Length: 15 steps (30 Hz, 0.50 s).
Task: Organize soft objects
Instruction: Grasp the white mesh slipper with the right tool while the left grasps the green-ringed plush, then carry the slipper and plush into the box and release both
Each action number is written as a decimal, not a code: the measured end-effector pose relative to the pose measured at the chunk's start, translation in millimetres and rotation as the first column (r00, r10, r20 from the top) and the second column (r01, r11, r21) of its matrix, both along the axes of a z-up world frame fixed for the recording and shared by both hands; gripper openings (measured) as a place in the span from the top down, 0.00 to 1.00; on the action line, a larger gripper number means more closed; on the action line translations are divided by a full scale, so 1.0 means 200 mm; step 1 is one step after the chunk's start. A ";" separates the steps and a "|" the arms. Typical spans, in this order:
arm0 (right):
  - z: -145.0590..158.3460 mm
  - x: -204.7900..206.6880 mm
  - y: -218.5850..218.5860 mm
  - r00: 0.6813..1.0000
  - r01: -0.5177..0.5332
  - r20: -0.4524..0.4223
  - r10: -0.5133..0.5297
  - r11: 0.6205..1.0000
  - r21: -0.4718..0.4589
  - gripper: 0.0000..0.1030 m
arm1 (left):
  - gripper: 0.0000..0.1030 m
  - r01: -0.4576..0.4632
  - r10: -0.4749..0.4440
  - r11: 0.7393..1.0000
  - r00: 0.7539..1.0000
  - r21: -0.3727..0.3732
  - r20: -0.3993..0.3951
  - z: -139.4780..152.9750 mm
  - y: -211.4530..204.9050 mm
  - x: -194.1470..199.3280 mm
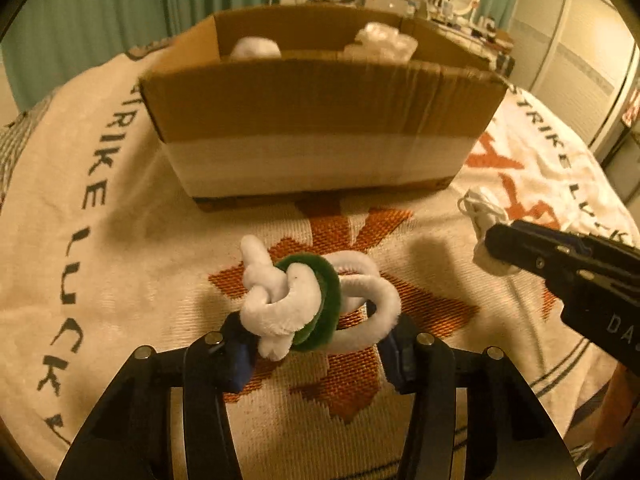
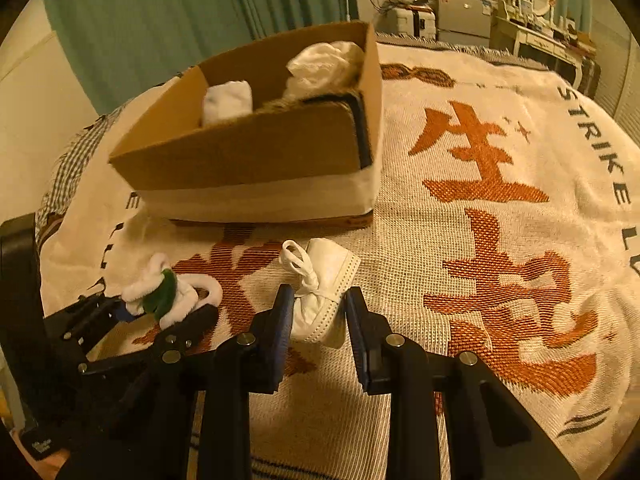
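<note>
On the bed, just before the near wall of the box (image 1: 320,120), both tongs are loaded. Left tongs (image 1: 316,344) are clenched on the plush knot (image 1: 308,300), a white looped toy with a green ring; its pads press the loops from either side, the jaws having just been closing. Right tongs (image 2: 318,320) grasp the folded mask (image 2: 324,296), pads tight on both flanks, its tied ear loop pointing away toward the box. Knot and mask both rest on or just above the blanket (image 2: 500,184), near its middle, the knot lying to the left of the mask. The box stands straight ahead of both tongs, open side up, already containing a rolled white cloth (image 2: 228,102) at its left and crumpled white material (image 2: 324,66) at its right. Judged from this layout, the coming move is a lift over the near wall. The knot's long axis runs across the left tongs, so the loops overhang each side and may catch the rim. Neither hand is clearly closer to the box.
</note>
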State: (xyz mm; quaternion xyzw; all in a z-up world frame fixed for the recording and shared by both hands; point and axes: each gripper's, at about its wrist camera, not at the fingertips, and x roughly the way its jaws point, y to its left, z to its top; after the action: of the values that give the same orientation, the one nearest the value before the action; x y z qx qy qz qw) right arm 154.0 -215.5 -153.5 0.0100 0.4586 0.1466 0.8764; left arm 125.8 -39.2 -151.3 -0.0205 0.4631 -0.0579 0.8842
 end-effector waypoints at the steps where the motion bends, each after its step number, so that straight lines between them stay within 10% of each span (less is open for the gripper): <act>1: 0.02 -0.02 0.00 1.000 0.000 0.003 0.000 1.000 0.001 0.74 | 0.53 0.003 -0.003 1.000 1.000 0.003 0.013 0.03 0.00 -0.02; 15: 0.41 -0.31 0.03 0.994 -0.019 0.111 0.020 1.000 -0.007 0.74 | 0.53 0.011 -0.016 0.999 0.990 0.039 0.139 0.46 0.04 -0.26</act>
State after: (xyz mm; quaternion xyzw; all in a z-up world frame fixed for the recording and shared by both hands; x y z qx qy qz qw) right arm 92.3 -209.4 -71.1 -0.0054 0.4097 0.1542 0.8991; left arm 74.0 -30.8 -58.8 0.0034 0.4016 -0.0566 0.9141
